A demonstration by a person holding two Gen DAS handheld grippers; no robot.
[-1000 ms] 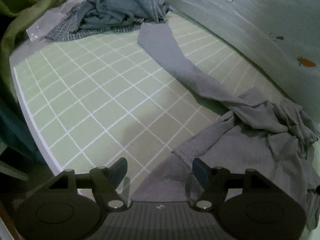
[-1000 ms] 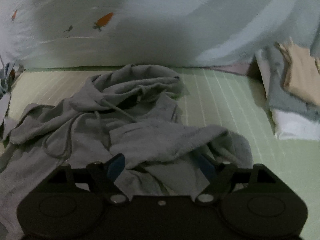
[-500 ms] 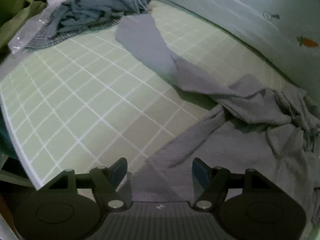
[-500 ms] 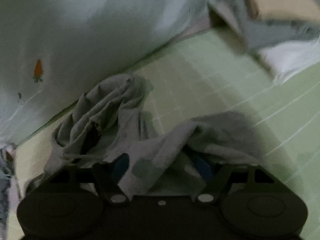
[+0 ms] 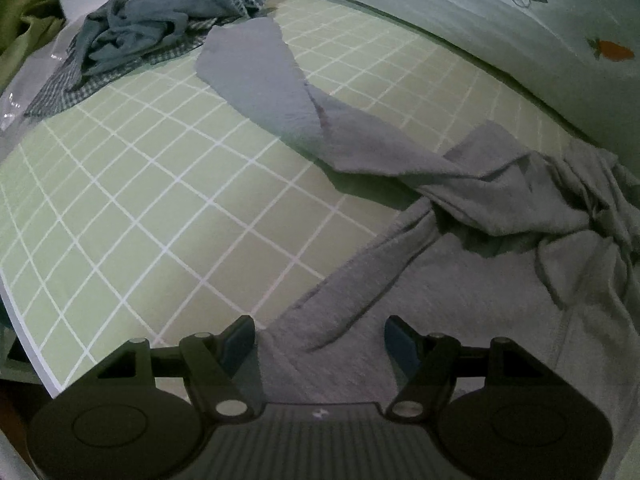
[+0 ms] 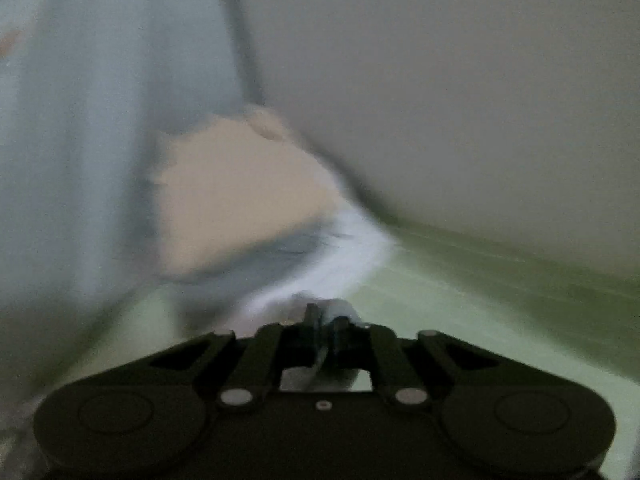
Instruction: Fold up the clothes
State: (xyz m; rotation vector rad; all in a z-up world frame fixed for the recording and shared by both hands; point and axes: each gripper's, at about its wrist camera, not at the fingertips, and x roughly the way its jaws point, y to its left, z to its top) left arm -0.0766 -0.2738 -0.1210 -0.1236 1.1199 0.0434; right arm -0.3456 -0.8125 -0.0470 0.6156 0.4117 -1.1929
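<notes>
A green grid-patterned sheet (image 5: 168, 184) covers the bed, and across it sprawls the grey hoodie (image 5: 460, 280), crumpled toward the right. One sleeve (image 5: 272, 88) stretches long and flat away to the far left, its cuff end just short of a heap of blue-grey clothes (image 5: 168, 28). The hoodie's hem lies directly under and ahead of the left gripper (image 5: 320, 334), whose jaws stand released and wide with the cloth edge between them, not pinched. The right gripper (image 6: 326, 320) has just been closing; its jaws are clenched on a pale bit of cloth, probably hoodie fabric, though the blurred view won't confirm that. It faces a folded stack (image 6: 240, 200) by the wall. Judging by this, the left is better placed for the hem.
</notes>
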